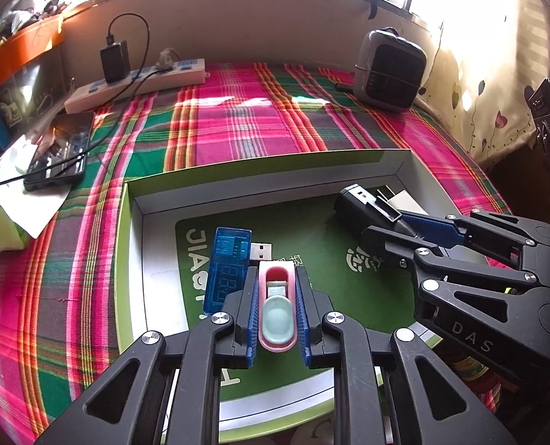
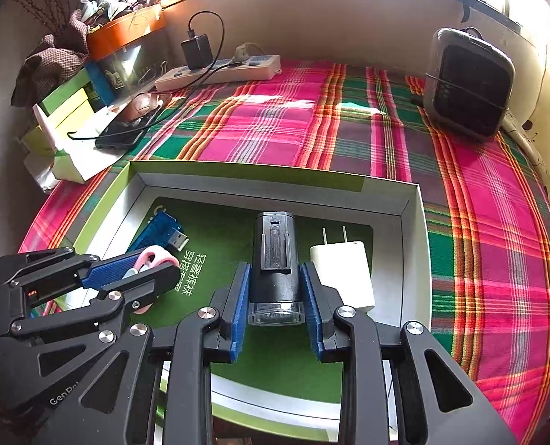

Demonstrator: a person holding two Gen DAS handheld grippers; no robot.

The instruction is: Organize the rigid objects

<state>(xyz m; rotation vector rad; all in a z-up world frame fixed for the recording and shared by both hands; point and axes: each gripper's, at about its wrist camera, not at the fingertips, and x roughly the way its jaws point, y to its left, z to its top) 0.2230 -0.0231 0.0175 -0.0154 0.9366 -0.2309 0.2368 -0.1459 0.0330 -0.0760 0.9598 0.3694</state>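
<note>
My left gripper (image 1: 277, 278) is shut on a pink flash drive (image 1: 277, 307) and holds it over the green-floored box lid (image 1: 263, 178), beside a blue USB tester (image 1: 227, 267). My right gripper (image 2: 275, 278) is shut on a black bike light (image 2: 275, 259) over the same box lid (image 2: 275, 189). A white charger (image 2: 343, 274) lies in the box just right of the light. In the right wrist view the left gripper (image 2: 156, 267) shows with the pink drive (image 2: 152, 254) and the blue tester (image 2: 160, 231). In the left wrist view the right gripper (image 1: 386, 218) shows with the black light (image 1: 364, 207).
The box sits on a plaid cloth (image 1: 237, 129). A phone (image 1: 59, 152) with a cable lies at the left, a power strip (image 1: 137, 83) with a black adapter at the back, and a grey heater (image 1: 388, 70) at the back right. Boxes and clutter (image 2: 71, 96) stand at the far left.
</note>
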